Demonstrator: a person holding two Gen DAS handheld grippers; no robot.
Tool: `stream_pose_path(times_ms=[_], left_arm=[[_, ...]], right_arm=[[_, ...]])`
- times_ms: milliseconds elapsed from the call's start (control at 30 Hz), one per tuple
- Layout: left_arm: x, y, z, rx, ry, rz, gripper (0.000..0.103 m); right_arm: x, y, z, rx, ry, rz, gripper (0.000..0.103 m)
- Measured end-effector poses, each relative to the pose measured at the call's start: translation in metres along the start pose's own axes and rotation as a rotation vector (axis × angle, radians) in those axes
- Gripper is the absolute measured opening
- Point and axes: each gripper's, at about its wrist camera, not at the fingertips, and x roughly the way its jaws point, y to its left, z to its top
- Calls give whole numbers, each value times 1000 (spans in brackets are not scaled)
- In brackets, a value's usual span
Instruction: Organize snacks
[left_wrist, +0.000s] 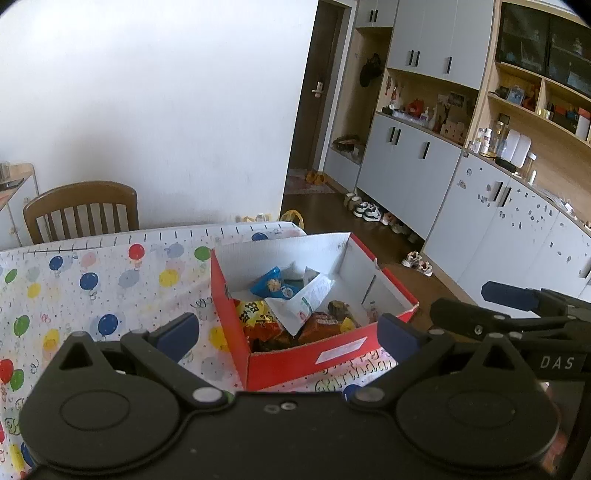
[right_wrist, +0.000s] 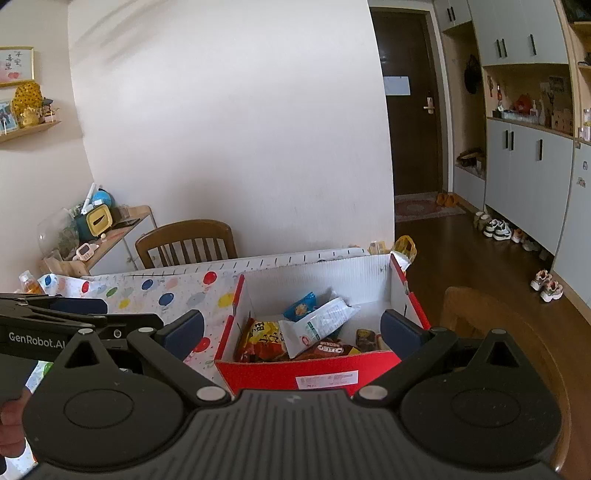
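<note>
1. The left gripper (left_wrist: 288, 332) hangs with its jaws spread wide and empty, just short of the red box (left_wrist: 310, 360), whose near corner sits between its fingers.
2. The right gripper (right_wrist: 291, 330) is likewise wide and empty, above the box's near wall.
3. Inside the box lie an orange packet (right_wrist: 258, 341), a white pouch (right_wrist: 317, 325) and a blue packet (right_wrist: 301, 306) farthest back.
4. Beyond the box, a wooden chair (right_wrist: 188, 240) stands behind the balloon-print tablecloth (left_wrist: 92, 280).
</note>
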Motion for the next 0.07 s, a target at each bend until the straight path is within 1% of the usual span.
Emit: stream_pose_path(times_ms=[67], left_arm=[[0,1,-1,2,2,0,103]], right_arm=[[0,0,-1,3,2,2,102]])
